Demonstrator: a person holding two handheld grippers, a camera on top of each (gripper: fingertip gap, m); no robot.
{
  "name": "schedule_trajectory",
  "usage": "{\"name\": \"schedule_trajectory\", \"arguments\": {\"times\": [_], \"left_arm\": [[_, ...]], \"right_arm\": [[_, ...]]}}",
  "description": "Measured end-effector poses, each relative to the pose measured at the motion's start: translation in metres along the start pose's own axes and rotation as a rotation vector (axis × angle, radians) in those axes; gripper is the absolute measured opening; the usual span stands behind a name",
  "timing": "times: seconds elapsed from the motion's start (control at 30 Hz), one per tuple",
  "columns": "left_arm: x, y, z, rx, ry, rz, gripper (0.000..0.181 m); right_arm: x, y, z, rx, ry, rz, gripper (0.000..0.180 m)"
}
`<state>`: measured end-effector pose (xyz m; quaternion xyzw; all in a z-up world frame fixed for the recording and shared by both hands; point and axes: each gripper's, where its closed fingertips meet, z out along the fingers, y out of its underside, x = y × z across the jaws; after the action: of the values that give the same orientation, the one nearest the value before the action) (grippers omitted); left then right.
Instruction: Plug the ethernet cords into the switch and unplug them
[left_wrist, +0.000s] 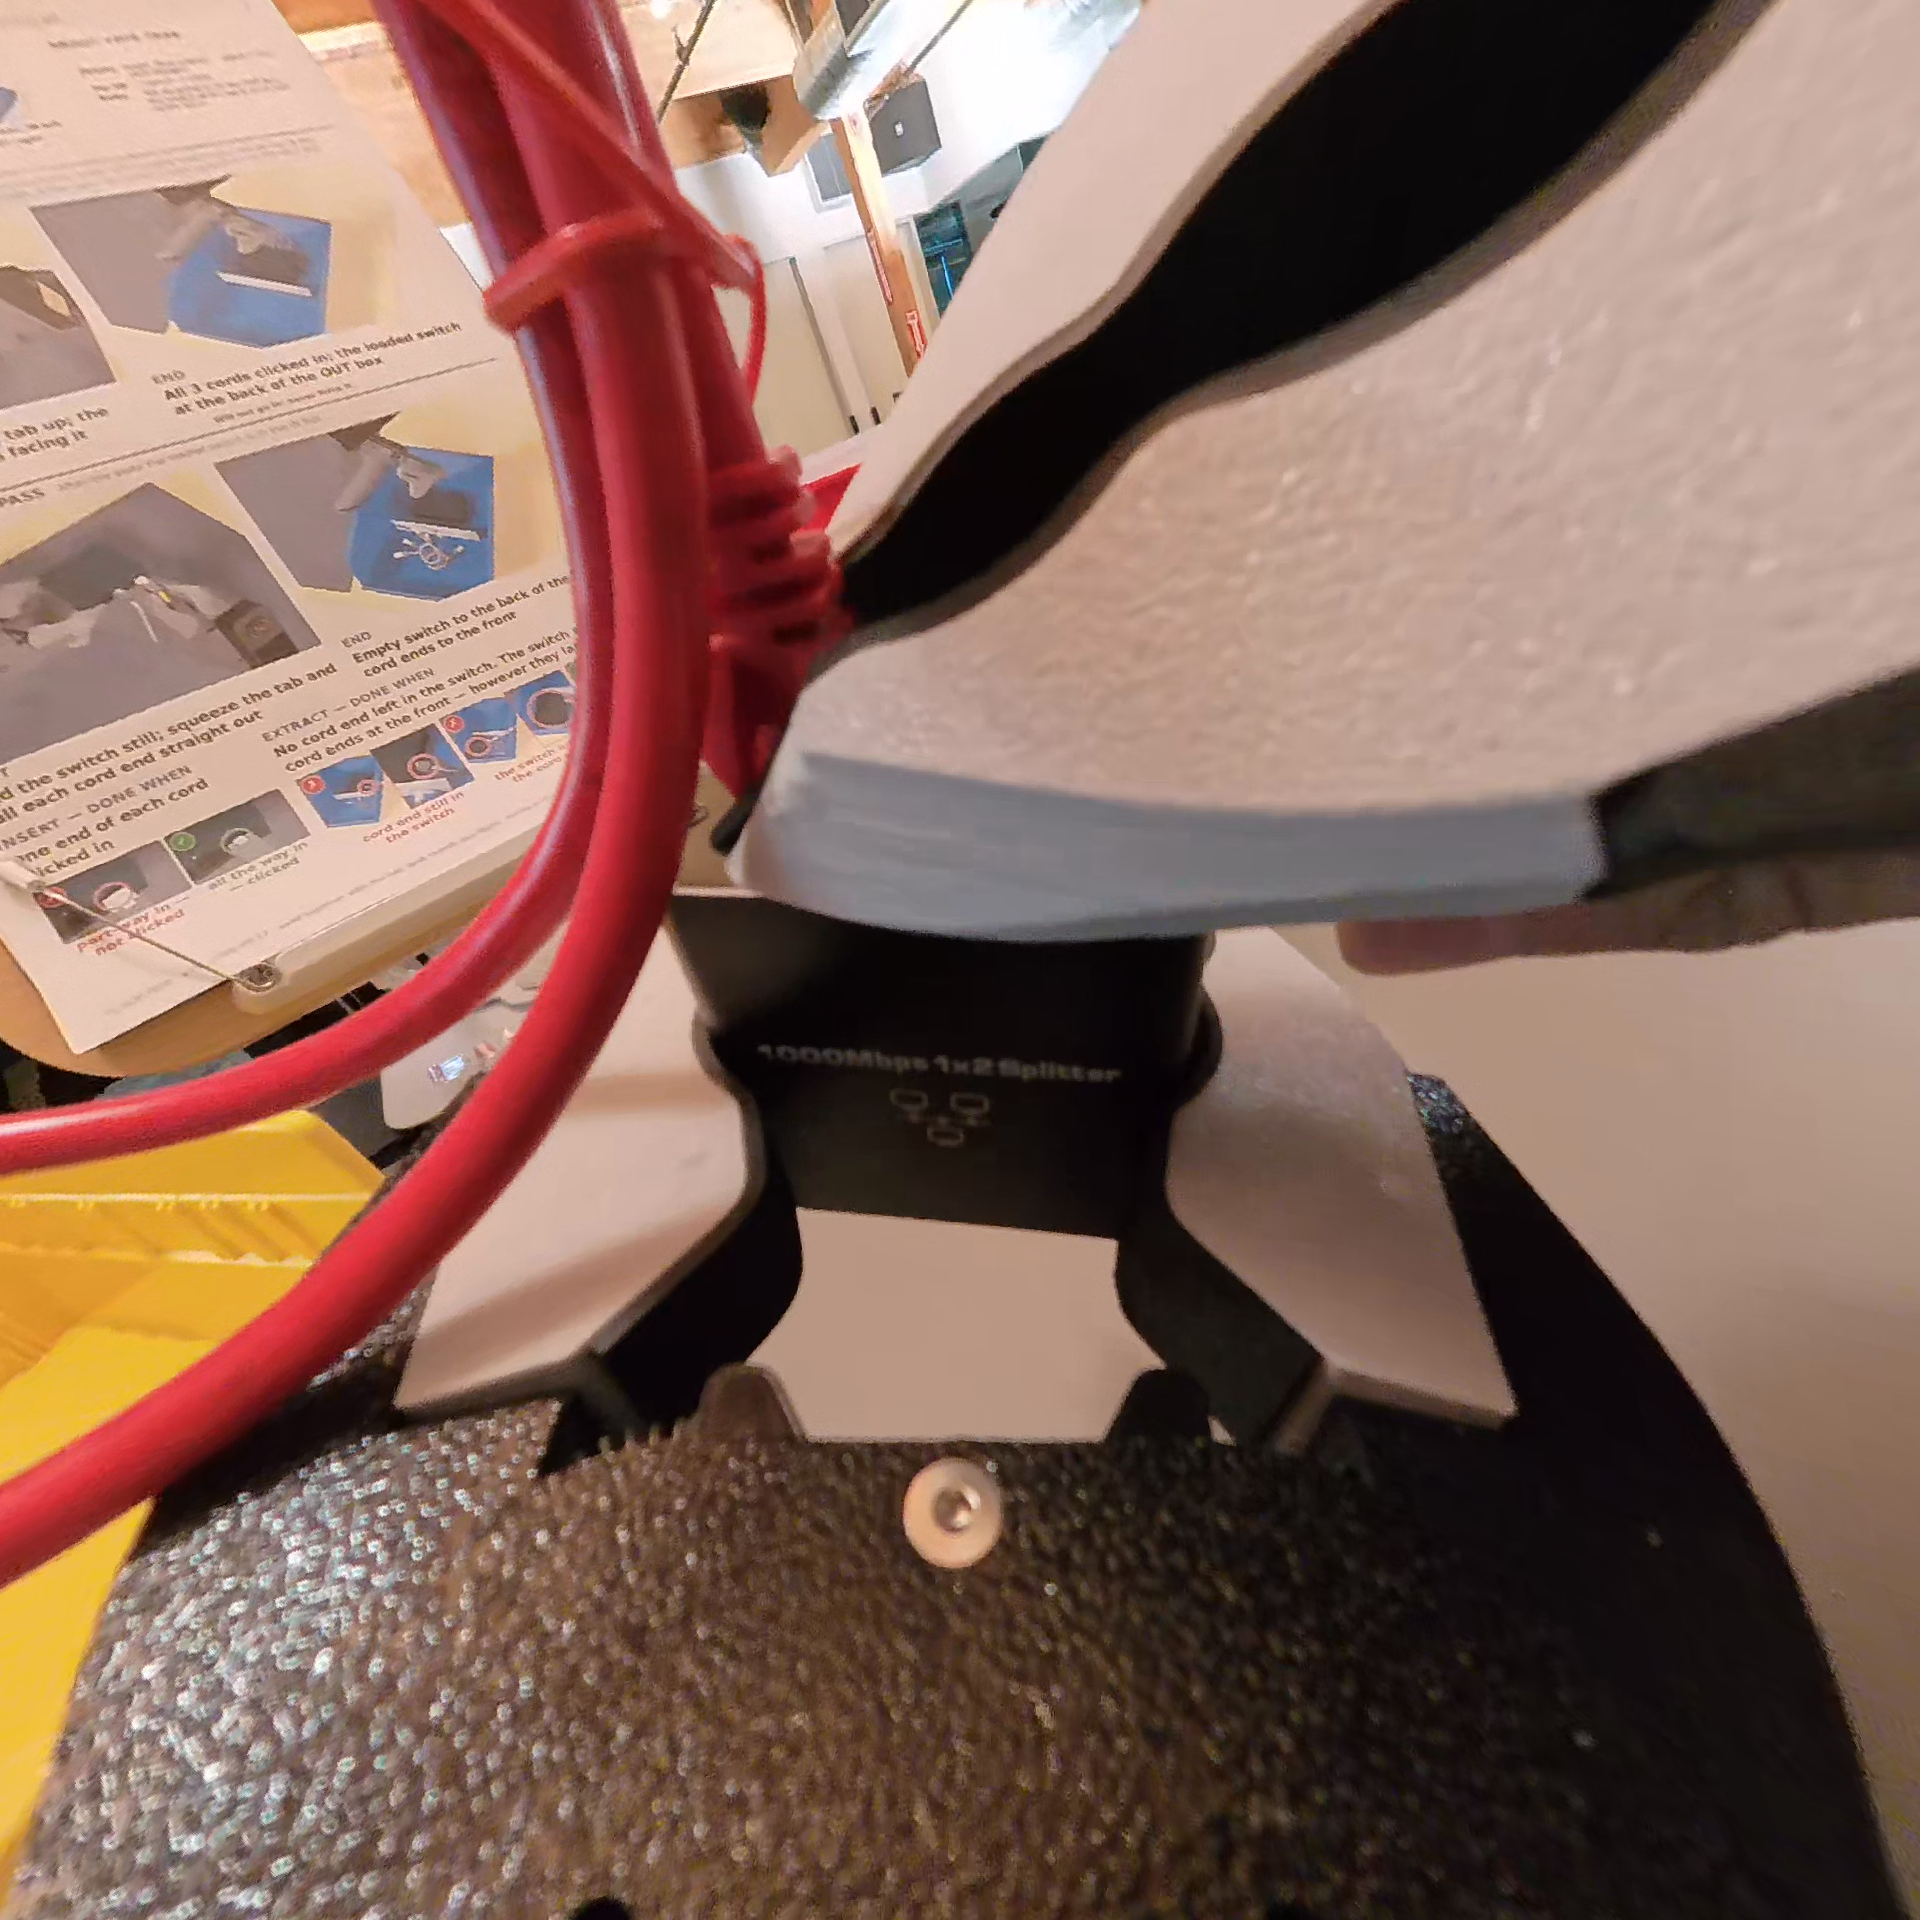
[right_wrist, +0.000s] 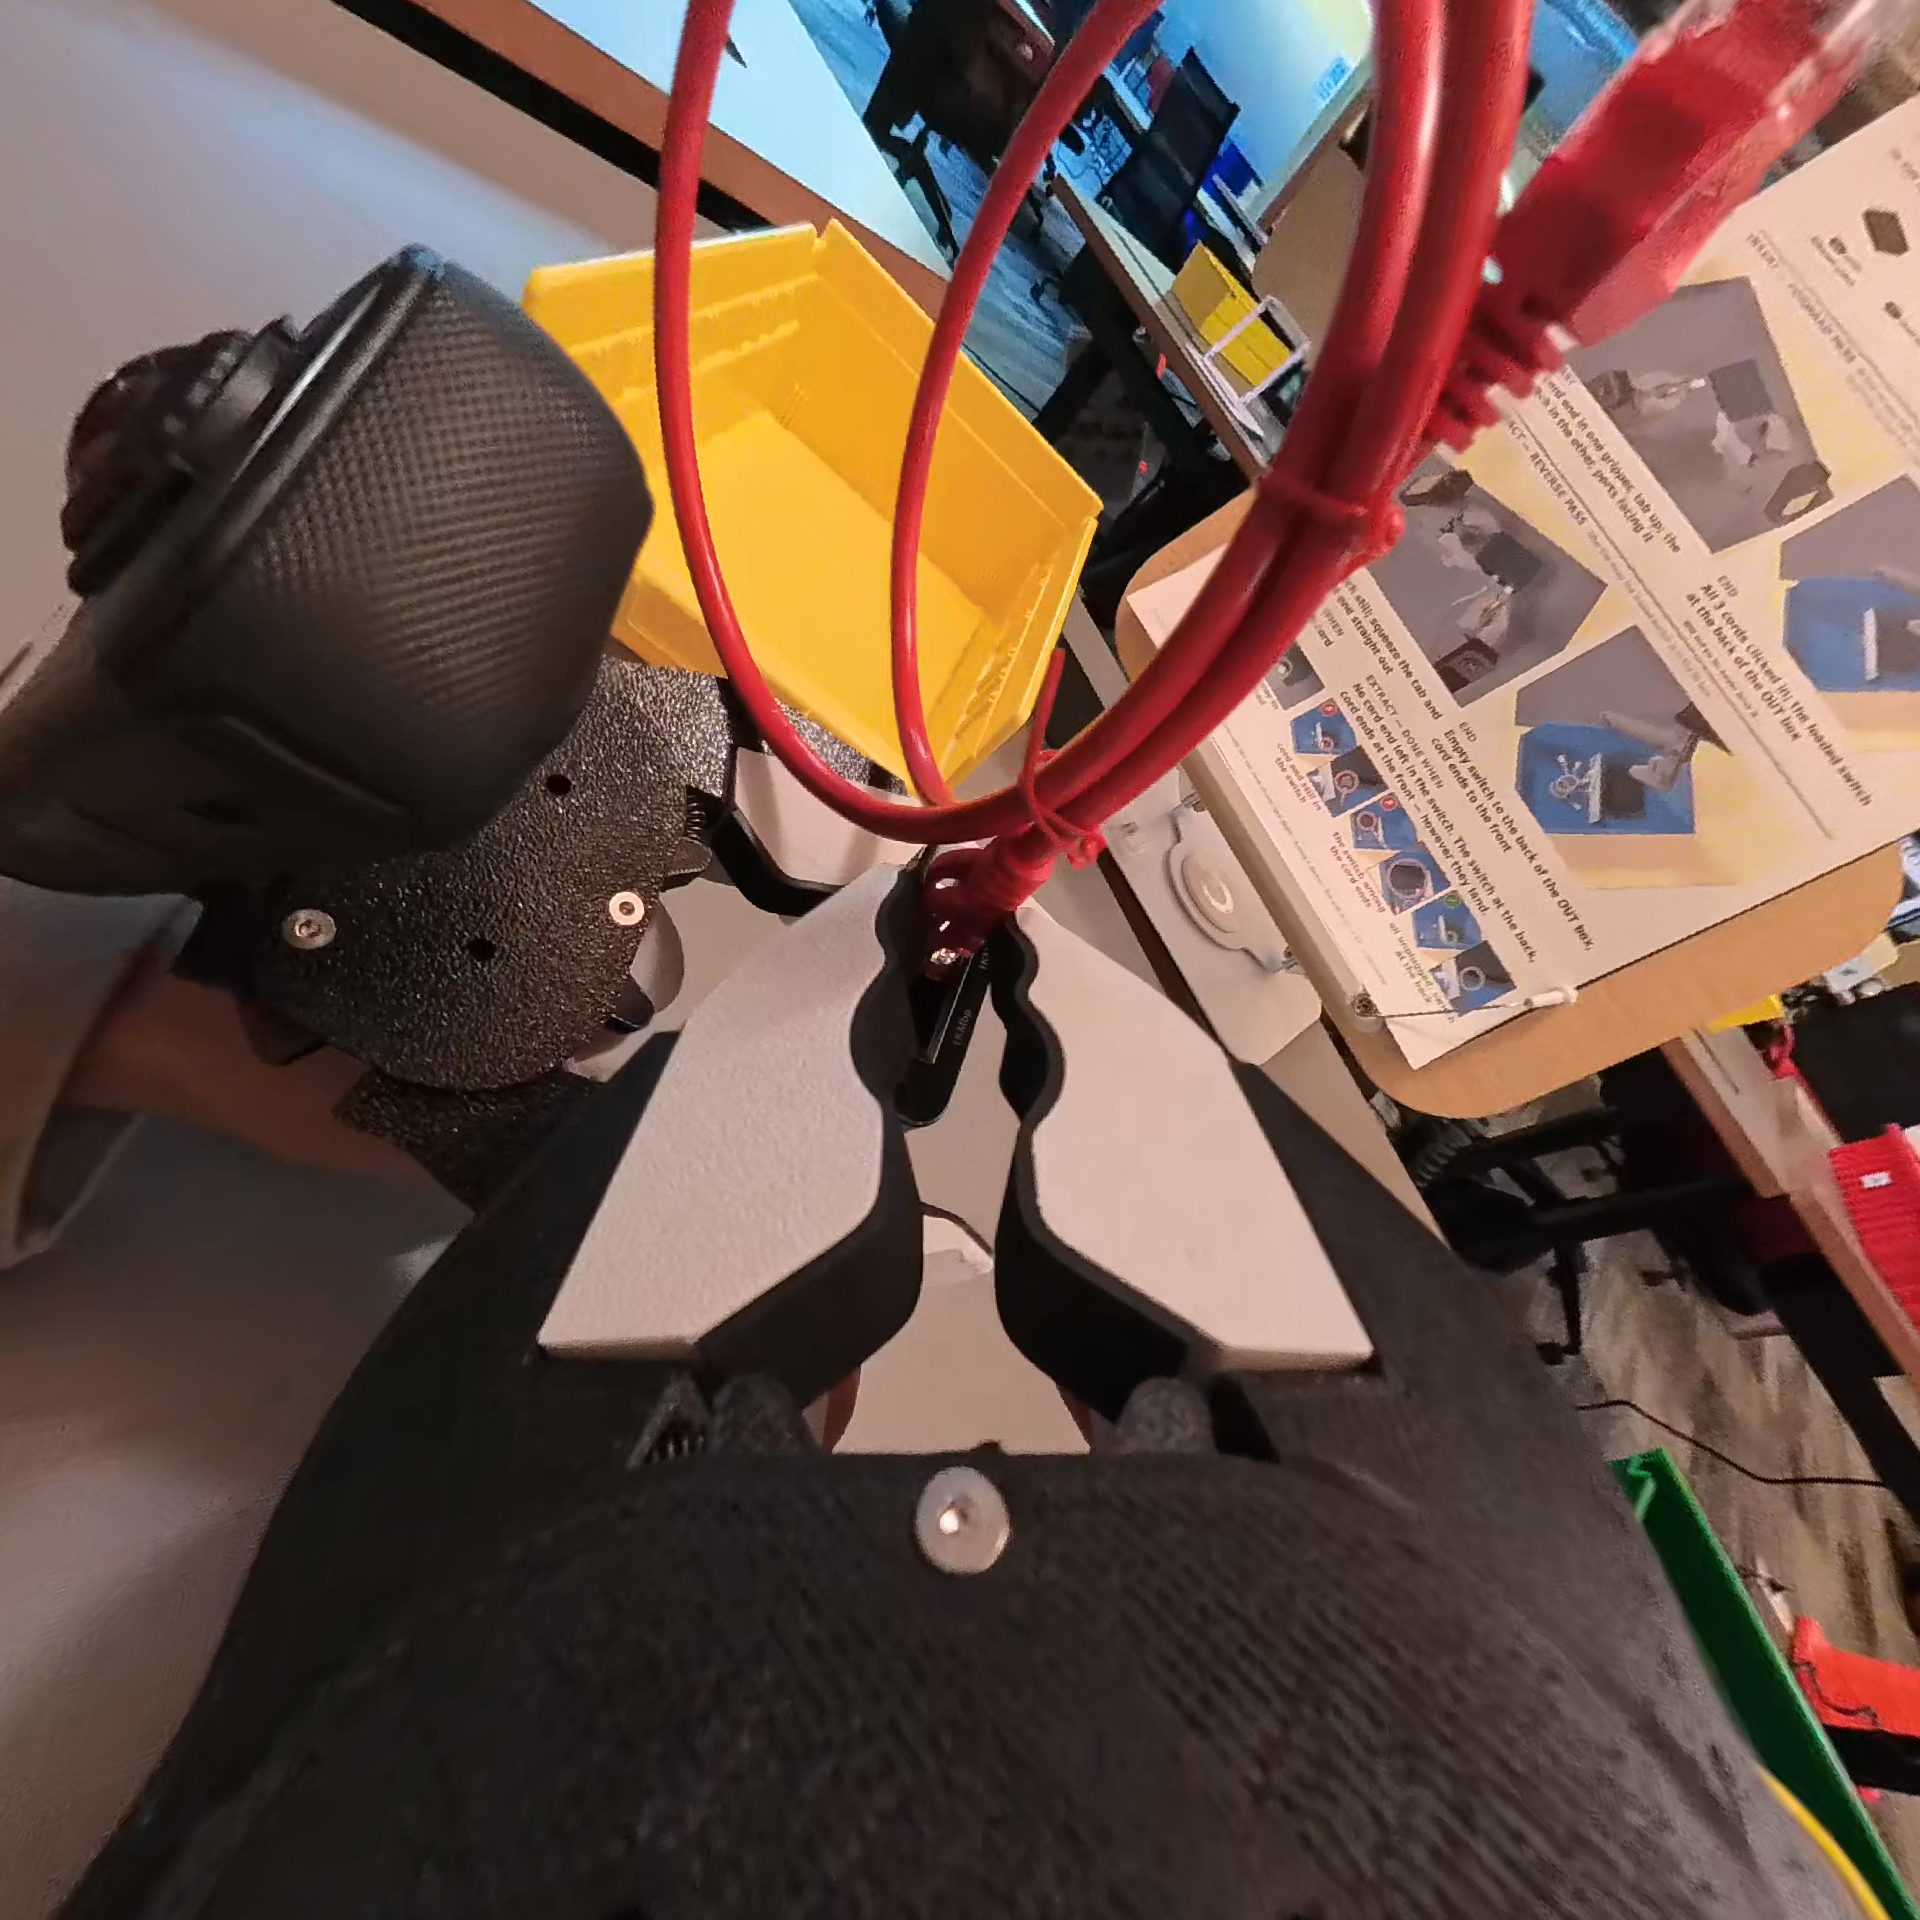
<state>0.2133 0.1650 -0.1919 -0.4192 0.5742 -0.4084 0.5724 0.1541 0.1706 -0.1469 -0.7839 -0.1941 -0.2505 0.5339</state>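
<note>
Jaws of the left gripper (left_wrist: 961, 1174) clamp the black switch (left_wrist: 940, 1101); right gripper (right_wrist: 951, 1003) pinches the red cord's plug (right_wrist: 961, 914) at its port. Keep the plug square, pressing straight.

The ethernet cord (left_wrist: 613, 582) looks like glossy red plastic. The switch (left_wrist: 951, 1122) is smooth matt black. The yellow bin (right_wrist: 831, 488) is shiny plastic; the instruction sheet (left_wrist: 239, 499) is paper.

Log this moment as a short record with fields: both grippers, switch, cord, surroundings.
left gripper: shut on the black switch
right gripper: shut on the red plug boot at the switch
red cord: coiled, tied, looping above the grippers
free plug: hanging loose, upper right
yellow bin: behind the left gripper
instruction sheet: on a board, right
</note>
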Motion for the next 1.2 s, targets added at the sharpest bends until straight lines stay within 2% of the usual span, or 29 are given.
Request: {"name": "schedule_trajectory", "arguments": {"times": [0.2,0.47,0.6,0.8,1.0,1.07,1.2], "left_arm": [[0.004,0.002,0.001,-0.012,0.029,-0.005,0.076],[-0.005,0.004,0.000,-0.033,-0.052,0.067,0.076],[-0.004,0.005,0.000,-0.031,-0.058,0.091,0.076],[0.005,0.004,0.000,-0.017,0.013,-0.010,0.074],[0.005,0.003,0.000,-0.015,0.007,0.019,0.074],[0.003,-0.001,-0.003,-0.006,0.001,0.002,0.079],[-0.005,-0.010,-0.007,0.035,-0.020,-0.044,0.078]], "right_arm": [[0.001,0.004,-0.001,-0.014,-0.018,-0.029,0.016],[0.003,0.006,0.001,0.091,-0.084,0.264,0.015],[0.002,0.008,-0.001,0.098,-0.093,0.343,0.014],[0.002,0.007,-0.001,0.030,-0.050,0.192,0.016],[0.004,0.008,-0.002,0.130,-0.096,0.410,0.015],[0.002,0.002,-0.003,0.152,-0.096,0.409,0.015],[0.002,-0.013,0.000,0.199,-0.093,0.417,0.014]]}}
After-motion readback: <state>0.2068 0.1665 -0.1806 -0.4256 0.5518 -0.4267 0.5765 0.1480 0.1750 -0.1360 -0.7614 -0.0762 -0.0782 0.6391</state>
